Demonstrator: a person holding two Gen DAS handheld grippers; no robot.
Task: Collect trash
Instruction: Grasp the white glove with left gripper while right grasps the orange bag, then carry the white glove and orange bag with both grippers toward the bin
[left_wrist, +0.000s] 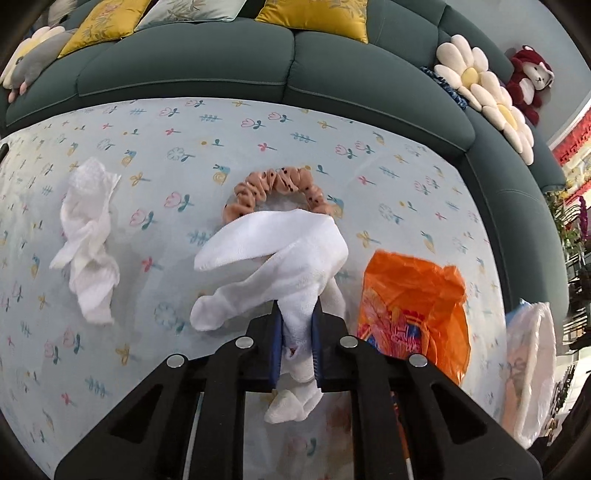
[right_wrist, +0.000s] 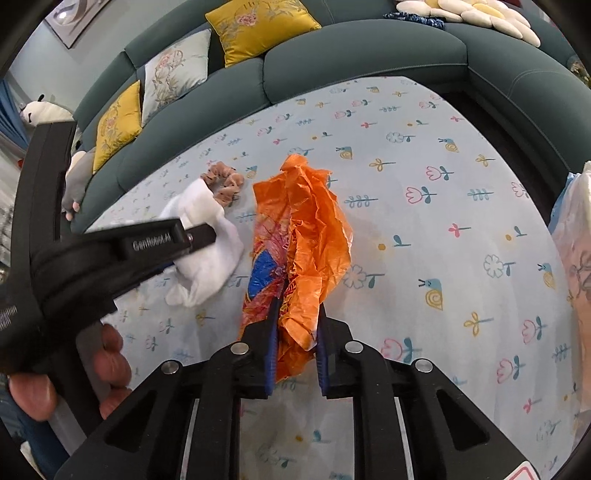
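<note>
My left gripper (left_wrist: 297, 314) is shut on a crumpled white tissue (left_wrist: 280, 258) over the flower-print tablecloth (left_wrist: 369, 177); its blue pads (left_wrist: 277, 332) press the tissue from both sides. A second white tissue (left_wrist: 88, 240) lies to the left on the cloth. My right gripper (right_wrist: 297, 314) is shut on an orange plastic bag (right_wrist: 310, 236), which rises crumpled between its fingers. The same orange bag (left_wrist: 413, 306) shows to the right in the left wrist view. The left gripper (right_wrist: 201, 236) with its tissue (right_wrist: 207, 258) appears at the left of the right wrist view, held by a hand (right_wrist: 107, 358).
A peach scrunchie (left_wrist: 277, 188) lies just behind the held tissue. A translucent plastic bag (left_wrist: 532, 369) stands at the table's right edge. A dark green sofa (left_wrist: 221, 62) with cushions and plush toys wraps around the far side and right of the table.
</note>
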